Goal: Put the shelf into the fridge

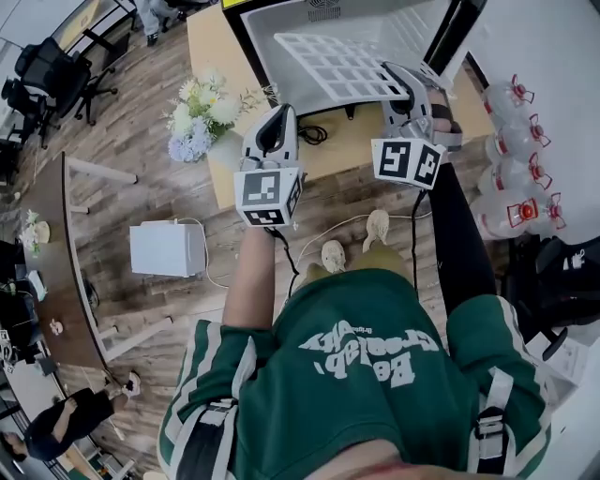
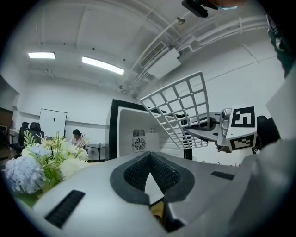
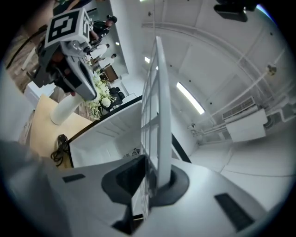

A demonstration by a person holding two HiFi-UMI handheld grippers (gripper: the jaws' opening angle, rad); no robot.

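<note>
The right gripper (image 3: 149, 172) has its fingers clamped on one edge of the white grid shelf (image 1: 333, 64) and holds it tilted in the air, in front of the open fridge (image 1: 394, 23) that stands on the wooden table (image 1: 211, 56). The left gripper (image 2: 149, 156) has its fingers closed together on nothing; it hovers to the left of the shelf, apart from it, near the bunch of flowers (image 1: 200, 114) on the table's corner

A bouquet of white and pale blue flowers (image 1: 199, 117) and a coiled black cable (image 1: 312, 134) are noted on the light wooden table (image 1: 349, 142).
</note>
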